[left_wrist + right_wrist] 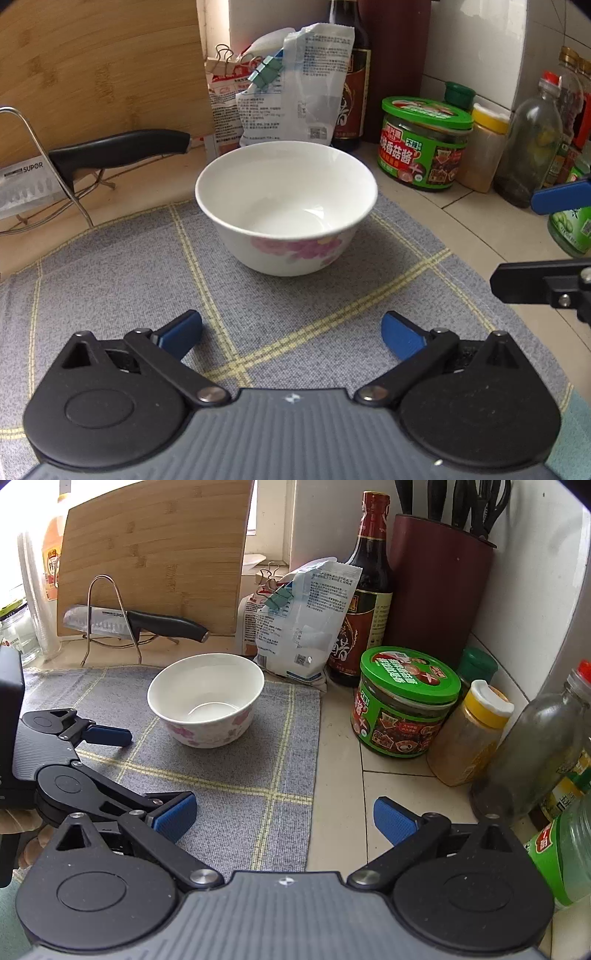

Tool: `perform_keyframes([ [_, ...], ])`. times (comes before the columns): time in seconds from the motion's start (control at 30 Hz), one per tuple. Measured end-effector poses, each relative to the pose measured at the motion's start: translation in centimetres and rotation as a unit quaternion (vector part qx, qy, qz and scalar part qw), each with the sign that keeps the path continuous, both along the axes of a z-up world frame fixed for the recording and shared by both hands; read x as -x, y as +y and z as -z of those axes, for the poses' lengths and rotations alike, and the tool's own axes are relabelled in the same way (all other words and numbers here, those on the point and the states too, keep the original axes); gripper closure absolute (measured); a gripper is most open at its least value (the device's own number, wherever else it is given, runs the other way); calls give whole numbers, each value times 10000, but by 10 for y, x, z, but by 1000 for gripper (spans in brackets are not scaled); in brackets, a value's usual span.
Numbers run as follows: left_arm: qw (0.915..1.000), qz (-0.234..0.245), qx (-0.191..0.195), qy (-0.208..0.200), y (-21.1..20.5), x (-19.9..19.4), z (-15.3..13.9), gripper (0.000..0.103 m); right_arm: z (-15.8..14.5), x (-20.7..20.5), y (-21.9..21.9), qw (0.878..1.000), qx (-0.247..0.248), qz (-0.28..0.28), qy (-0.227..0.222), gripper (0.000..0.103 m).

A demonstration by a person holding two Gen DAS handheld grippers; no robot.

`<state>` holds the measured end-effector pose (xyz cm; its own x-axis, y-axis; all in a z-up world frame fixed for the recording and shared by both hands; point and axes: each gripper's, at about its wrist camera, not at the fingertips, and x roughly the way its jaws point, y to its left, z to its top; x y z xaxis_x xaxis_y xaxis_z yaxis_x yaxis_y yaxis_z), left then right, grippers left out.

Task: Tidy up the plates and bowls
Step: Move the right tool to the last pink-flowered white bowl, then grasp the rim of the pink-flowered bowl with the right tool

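A white bowl with pink flowers [286, 206] stands upright and empty on a grey checked mat [129, 280]. My left gripper [291, 334] is open and empty, a short way in front of the bowl. In the right wrist view the bowl [207, 705] sits ahead to the left on the mat [229, 775]. My right gripper [284, 818] is open and empty over the mat's right edge. The left gripper [147, 771] shows there at the left, and the right gripper's fingers [557, 199] show at the right edge of the left wrist view. No plates are in view.
A knife [92, 155] rests on a wire rack before a bamboo board [103, 66]. Behind the bowl are clipped bags [295, 88] and a dark bottle [365, 590]. A green-lidded jar [402, 701], a spice jar [469, 734] and bottles [535, 749] crowd the right.
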<state>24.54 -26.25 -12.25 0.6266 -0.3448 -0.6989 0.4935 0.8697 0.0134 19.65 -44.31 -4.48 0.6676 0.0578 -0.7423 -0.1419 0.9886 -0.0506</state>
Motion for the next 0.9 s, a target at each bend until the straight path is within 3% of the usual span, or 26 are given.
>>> perform_keyframes([
  [0.57, 9988, -76, 238, -424, 3, -2, 6, 1, -5, -41, 12, 9990, -148, -427, -58, 0],
  [0.7, 9992, -153, 158, -323, 0, -12, 3, 1, -4, -56, 15, 9980, -191, -604, 47, 0],
  [0.9, 9975, -190, 230, -647, -1, -13, -1, 1, 0, -81, 15, 9957, -334, -813, 278, 0],
])
